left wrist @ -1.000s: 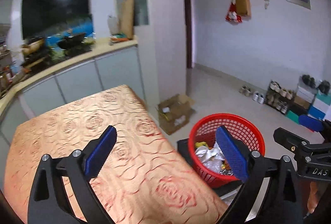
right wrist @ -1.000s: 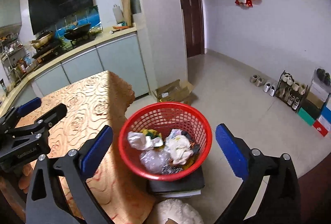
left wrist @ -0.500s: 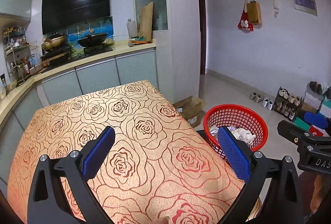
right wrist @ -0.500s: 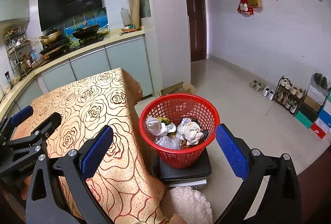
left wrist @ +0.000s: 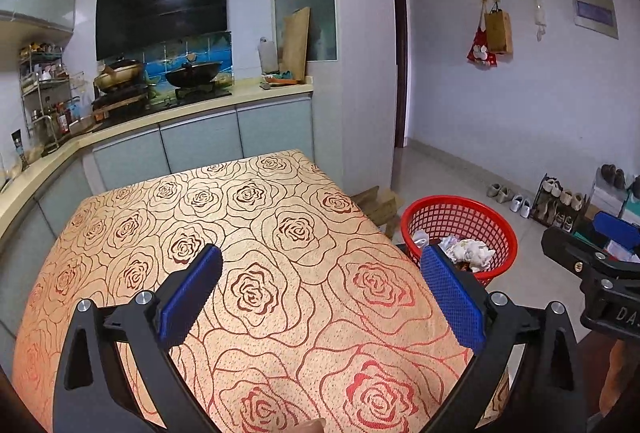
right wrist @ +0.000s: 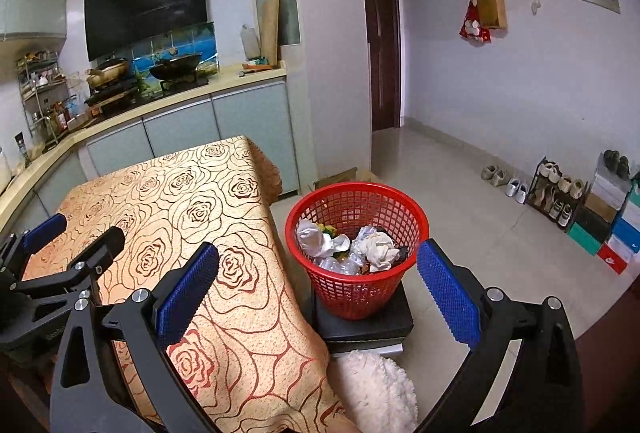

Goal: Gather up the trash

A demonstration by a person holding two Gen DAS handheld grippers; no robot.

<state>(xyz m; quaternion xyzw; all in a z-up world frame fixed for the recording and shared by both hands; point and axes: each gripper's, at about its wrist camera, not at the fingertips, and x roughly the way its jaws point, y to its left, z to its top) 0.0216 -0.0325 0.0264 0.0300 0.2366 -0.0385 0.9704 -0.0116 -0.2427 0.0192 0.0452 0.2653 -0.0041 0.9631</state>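
While both blue-padded black tongs, left (left wrist: 320,287) and right (right wrist: 318,283), gape wide and hold nothing | crumpled white paper trash (right wrist: 376,249) half-hidden inside red plastic mesh basket (right wrist: 356,289) beside rose-patterned orange tabletop (left wrist: 256,253) | basket on black block (right wrist: 368,325) | kitchen behind.

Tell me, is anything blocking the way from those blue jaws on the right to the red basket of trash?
Nothing visible does. The right gripper is open and empty, and the red basket shows directly between its jaws, its open top uncovered. The table stands beside the basket, off to the left.
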